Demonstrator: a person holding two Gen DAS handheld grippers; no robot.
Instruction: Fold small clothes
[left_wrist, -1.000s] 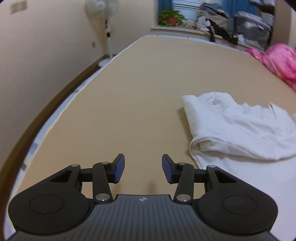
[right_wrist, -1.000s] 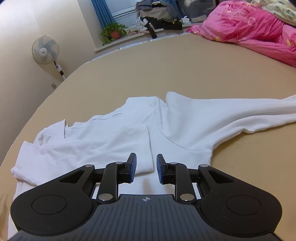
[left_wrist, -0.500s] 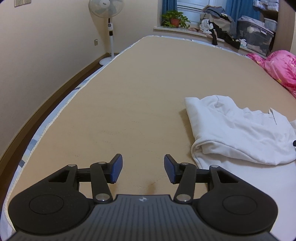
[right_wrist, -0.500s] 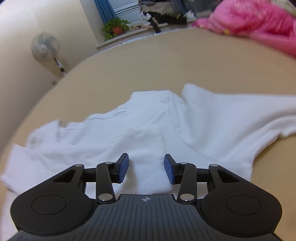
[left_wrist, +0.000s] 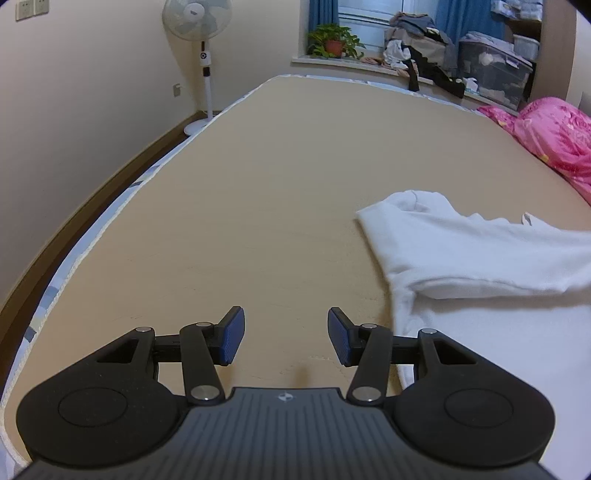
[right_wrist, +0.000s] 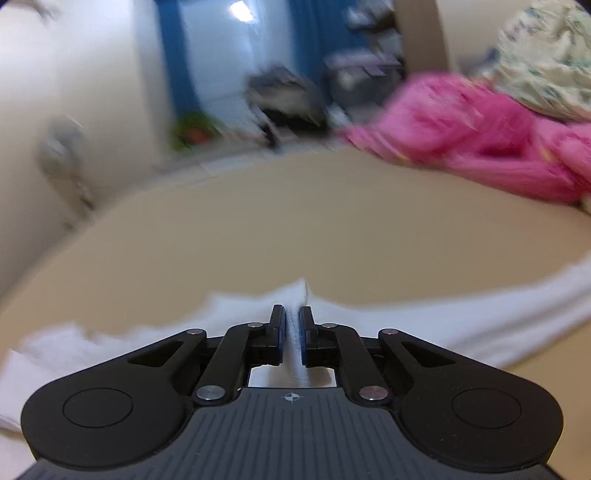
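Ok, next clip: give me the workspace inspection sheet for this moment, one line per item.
Surface: tan bed sheet, smooth and mostly bare.
Job's things: white garment, partly folded over itself, lying at the bed's right side.
Clutter: pink quilt at the far right of the bed.
Grippers: left gripper open over bare sheet, nothing between its jaws; right gripper has just been closing and pinches a fold of the white garment.
Cables: nothing seen.
Surroundings: standing fan, potted plant, piled clothes and storage bin along the window ledge.
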